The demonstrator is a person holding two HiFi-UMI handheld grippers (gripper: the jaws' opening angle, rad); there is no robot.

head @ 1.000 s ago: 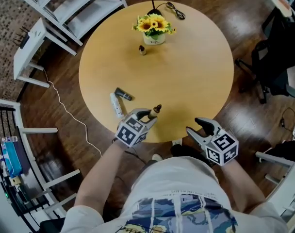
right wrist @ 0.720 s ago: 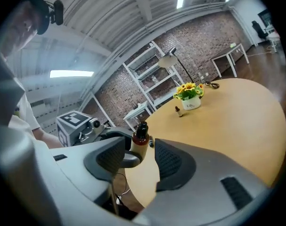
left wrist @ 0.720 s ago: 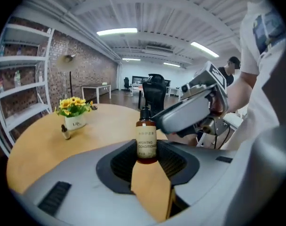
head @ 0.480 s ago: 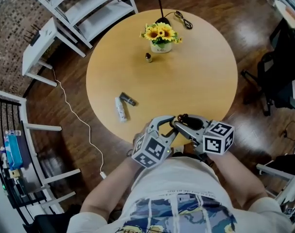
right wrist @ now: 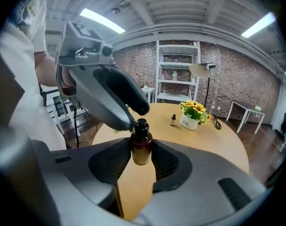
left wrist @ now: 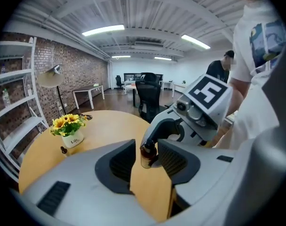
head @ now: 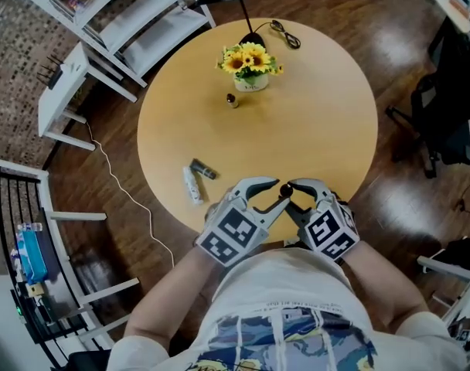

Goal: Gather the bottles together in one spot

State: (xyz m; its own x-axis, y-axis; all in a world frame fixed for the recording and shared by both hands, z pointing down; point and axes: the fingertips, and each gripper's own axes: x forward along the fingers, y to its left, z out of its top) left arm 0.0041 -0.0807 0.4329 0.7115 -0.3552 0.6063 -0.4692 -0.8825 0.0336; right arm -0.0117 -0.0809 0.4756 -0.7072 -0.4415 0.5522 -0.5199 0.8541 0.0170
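Across the table [head: 320, 114] from the sunflower pot [head: 250, 82], the right gripper [right wrist: 142, 160] has just closed tight on the little brown bottle [right wrist: 141, 145], and the left gripper [left wrist: 146, 160] jaws have just been opening, loose around it.

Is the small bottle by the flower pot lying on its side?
No: in the right gripper view the small bottle stands upright, cap up, just left of the flower pot.

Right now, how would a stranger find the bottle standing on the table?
Far across the round wooden table sits a white pot of yellow sunflowers. The tiny brown bottle stands upright beside it, unlike the white tube and dark tube lying near the left edge.
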